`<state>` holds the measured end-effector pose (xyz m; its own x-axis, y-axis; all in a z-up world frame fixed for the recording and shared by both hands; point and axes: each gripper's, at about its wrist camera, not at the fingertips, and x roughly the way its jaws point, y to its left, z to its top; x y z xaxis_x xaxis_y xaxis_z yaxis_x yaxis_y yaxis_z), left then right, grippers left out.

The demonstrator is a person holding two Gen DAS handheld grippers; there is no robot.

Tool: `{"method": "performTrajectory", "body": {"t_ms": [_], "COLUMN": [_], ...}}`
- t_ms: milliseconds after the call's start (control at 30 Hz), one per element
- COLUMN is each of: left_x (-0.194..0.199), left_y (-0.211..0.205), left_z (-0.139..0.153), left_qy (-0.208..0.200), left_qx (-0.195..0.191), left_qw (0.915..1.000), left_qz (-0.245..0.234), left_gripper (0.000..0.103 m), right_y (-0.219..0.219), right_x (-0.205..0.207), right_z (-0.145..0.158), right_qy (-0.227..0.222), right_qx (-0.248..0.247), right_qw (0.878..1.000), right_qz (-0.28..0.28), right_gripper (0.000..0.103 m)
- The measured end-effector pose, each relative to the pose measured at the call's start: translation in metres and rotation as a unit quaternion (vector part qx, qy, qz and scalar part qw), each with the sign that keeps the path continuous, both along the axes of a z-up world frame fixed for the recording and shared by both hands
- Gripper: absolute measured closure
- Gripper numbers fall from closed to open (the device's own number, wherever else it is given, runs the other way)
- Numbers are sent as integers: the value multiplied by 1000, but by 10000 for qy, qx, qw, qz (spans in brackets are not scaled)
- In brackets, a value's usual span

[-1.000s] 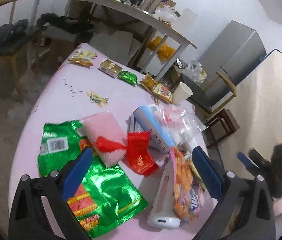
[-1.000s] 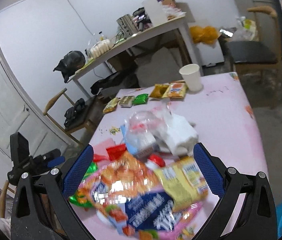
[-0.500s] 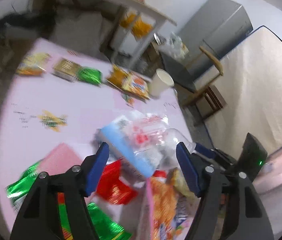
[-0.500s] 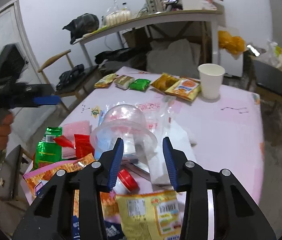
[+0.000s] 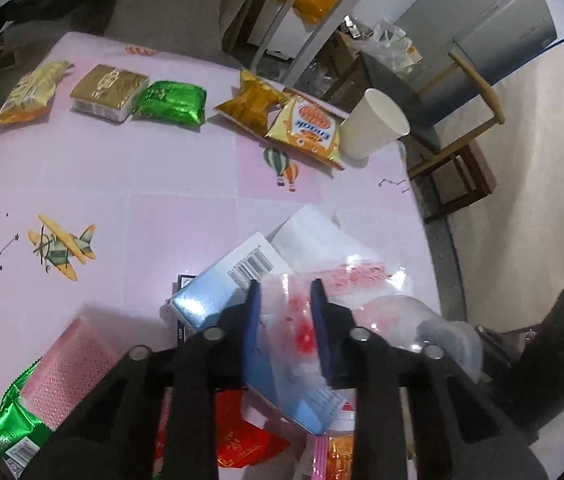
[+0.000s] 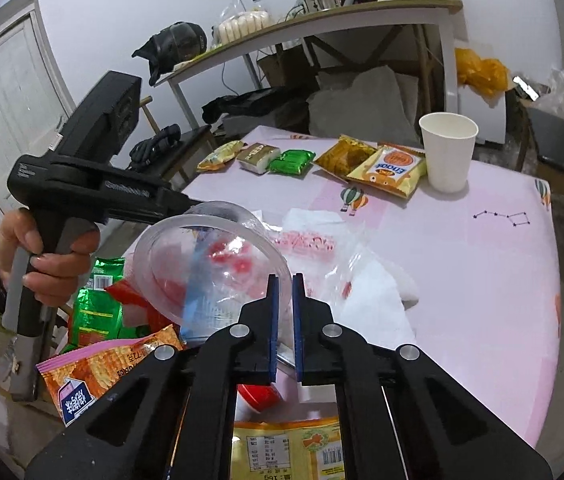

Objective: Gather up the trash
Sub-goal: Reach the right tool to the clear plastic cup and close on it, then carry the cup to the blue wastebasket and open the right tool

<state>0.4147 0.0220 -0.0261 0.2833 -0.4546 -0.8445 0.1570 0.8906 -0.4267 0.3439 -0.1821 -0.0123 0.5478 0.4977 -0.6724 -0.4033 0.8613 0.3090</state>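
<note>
Plastic everywhere at lower centre: the right gripper [image 6: 282, 280] is pinching the clear cup's [image 6: 206, 256] rim, jaws nearly together, while the left gripper [image 5: 282, 296] is squeezing the crinkly bag [image 5: 302, 320]. Both are looking light, flimsy, slippery; rim and bunched film seem the safest holds.

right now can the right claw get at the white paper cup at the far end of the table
Probably not yet. The right claw is shut on the rim of the clear plastic cup, so it is occupied. The way to the white paper cup looks open across bare tablecloth.
</note>
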Motion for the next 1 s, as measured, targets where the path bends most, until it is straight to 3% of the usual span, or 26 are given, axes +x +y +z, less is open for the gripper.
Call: {"method": "performTrajectory", "body": {"t_ms": [133, 433, 733, 867, 1000], "left_x": [3, -14, -63, -100, -141], "left_y": [3, 8, -3, -33, -93], "left_z": [-6, 22, 91, 120, 137], "left_qy": [8, -670, -1752, -2090, -2212], "left_qx": [110, 83, 32, -107, -297], "left_qw": [9998, 9976, 9845, 9771, 9691], "left_qz": [139, 176, -14, -377, -1052], "left_gripper": [101, 103, 103, 103, 103], "right_y": [2, -10, -48, -84, -132], "right_x": [-3, -14, -48, -88, -145], "right_z": [3, 15, 46, 59, 63], "right_qy": [-93, -193, -420, -562, -639], "right_qx": [-21, 327, 919, 1067, 1102], "right_qw": [9999, 9991, 9933, 9882, 9795], "right_qz": [-48, -173, -558, -950, -1563], "right_gripper": [98, 99, 99, 99, 99]}}
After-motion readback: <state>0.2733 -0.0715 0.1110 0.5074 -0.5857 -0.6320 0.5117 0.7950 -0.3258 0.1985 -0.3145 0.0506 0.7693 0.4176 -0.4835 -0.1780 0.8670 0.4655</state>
